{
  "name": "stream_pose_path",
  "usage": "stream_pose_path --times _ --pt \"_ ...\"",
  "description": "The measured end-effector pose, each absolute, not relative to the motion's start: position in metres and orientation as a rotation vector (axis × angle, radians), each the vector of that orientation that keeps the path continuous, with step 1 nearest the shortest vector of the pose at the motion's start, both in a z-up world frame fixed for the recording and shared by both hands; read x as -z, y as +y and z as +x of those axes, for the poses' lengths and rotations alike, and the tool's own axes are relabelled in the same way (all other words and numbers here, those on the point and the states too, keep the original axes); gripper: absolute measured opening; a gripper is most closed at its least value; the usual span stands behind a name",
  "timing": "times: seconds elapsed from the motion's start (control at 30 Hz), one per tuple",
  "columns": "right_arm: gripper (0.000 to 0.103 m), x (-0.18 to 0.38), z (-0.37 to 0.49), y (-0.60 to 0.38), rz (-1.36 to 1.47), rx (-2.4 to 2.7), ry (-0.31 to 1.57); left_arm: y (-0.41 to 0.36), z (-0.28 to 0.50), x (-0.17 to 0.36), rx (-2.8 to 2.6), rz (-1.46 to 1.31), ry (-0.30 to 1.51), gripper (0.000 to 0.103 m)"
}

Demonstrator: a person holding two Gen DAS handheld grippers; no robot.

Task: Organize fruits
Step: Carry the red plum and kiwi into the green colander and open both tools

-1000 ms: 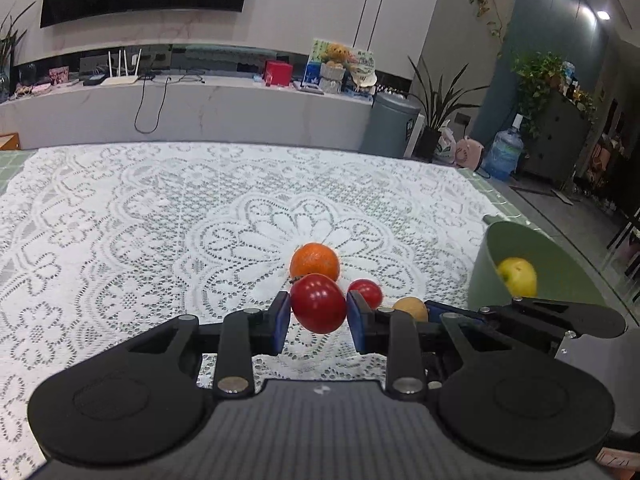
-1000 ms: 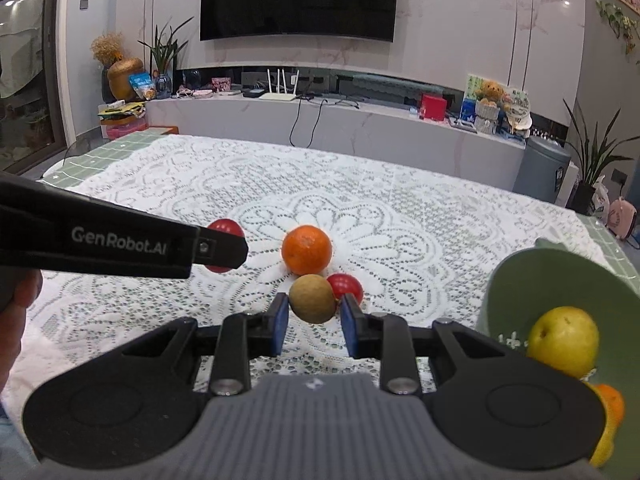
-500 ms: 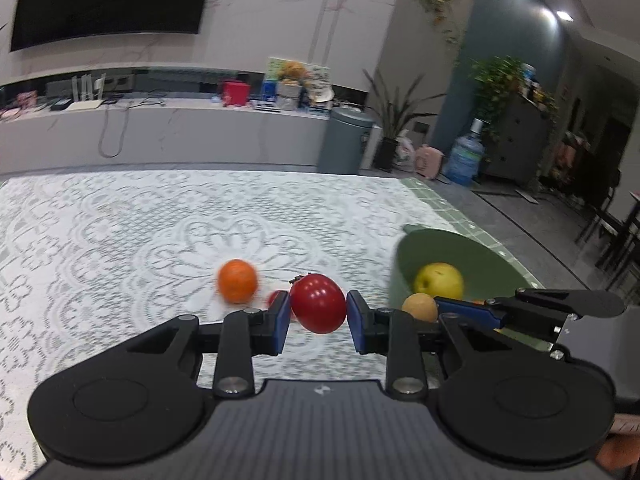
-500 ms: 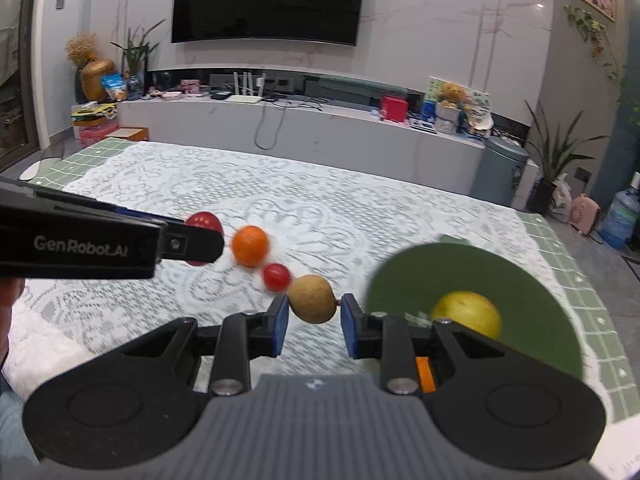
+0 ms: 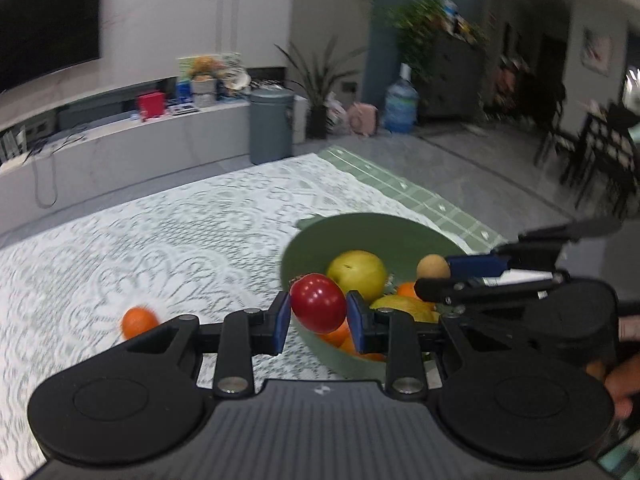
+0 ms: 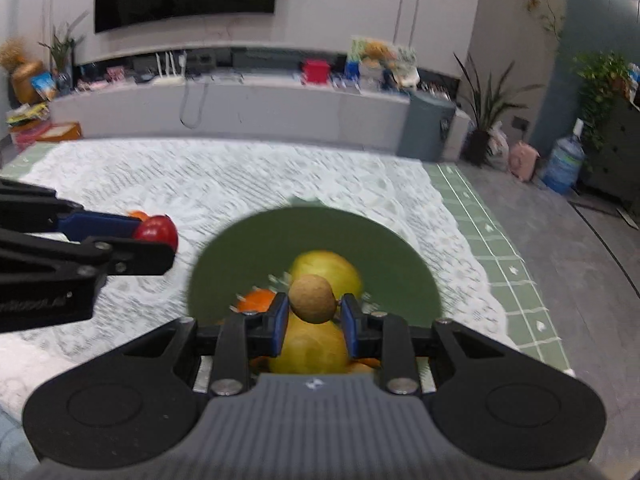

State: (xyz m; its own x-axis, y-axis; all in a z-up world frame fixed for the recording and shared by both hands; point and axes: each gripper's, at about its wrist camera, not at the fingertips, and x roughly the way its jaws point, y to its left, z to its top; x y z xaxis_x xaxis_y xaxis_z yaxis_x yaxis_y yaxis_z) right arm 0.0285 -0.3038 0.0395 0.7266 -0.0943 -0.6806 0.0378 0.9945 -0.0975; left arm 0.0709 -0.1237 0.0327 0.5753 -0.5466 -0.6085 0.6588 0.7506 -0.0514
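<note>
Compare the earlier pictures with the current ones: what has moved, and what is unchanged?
Both tools travelled from the loose fruit toward the green bowl. The right tool now hangs over it; the left tool is at its near rim. Unchanged: red fruit and brown fruit still gripped, orange still on the lace cloth.

Bowl (image 6: pixel 400 264) on table (image 6: pixel 280 184), near its right edge. Pear (image 6: pixel 340 268), oranges (image 6: pixel 256 300), lemon (image 6: pixel 308 350) inside bowl. Loose orange (image 5: pixel 138 322) on table, well left of bowl. Right gripper (image 6: pixel 314 316) over bowl, round fruit (image 6: pixel 312 298) between jaws. Left gripper (image 5: pixel 318 316) at bowl's left rim, tomato (image 5: pixel 318 308) between jaws. Left gripper left of right gripper. Counter (image 6: pixel 240 108) behind table.
</note>
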Motion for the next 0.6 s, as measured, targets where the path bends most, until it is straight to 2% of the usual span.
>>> stream_pose_path --times 0.6 --pt "0.025 -0.007 0.080 -0.344 -0.094 0.068 0.887 -0.203 0.110 -0.003 0.786 0.513 0.797 0.034"
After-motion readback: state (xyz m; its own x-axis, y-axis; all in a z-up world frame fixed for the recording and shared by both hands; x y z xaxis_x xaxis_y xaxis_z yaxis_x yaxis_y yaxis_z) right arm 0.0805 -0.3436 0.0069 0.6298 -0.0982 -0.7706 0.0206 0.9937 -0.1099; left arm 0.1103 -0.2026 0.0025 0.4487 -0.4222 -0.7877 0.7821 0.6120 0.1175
